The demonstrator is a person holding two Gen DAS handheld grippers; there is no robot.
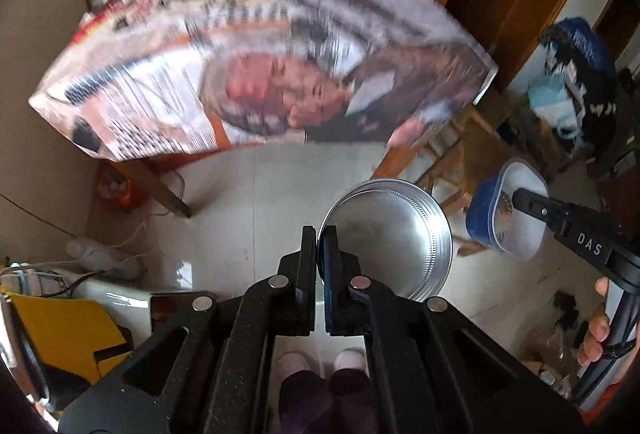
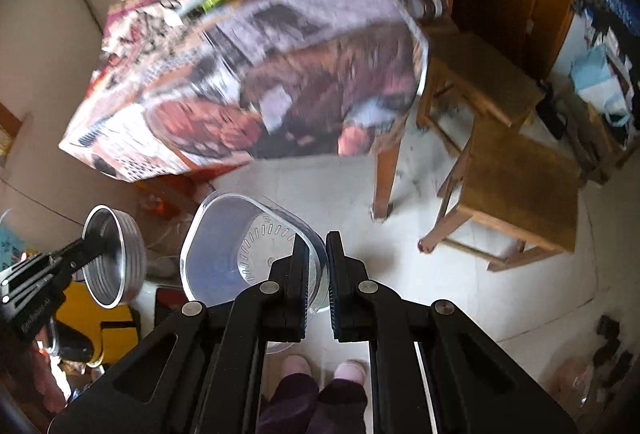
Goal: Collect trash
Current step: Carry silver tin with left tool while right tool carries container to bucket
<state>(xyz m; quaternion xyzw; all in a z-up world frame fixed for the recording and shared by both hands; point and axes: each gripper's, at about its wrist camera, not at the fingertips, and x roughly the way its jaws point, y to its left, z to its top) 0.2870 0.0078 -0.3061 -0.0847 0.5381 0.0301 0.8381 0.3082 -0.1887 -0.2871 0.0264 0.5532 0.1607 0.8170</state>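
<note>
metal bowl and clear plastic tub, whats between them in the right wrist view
In the right wrist view, nothing hangs between the metal bowl and the clear plastic tub; they are held apart, and through the gap only floor clutter shows, too blurred to name.

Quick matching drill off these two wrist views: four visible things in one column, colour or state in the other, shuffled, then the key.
Things:
1. metal bowl
2. plastic container
3. wooden stool
4. table

States:
A. covered with printed paper
B. standing on the floor, nothing on its seat
C. rim clamped in the left gripper
D. clear, rim clamped in the right gripper

Pairs: 1-C, 2-D, 3-B, 4-A
</note>
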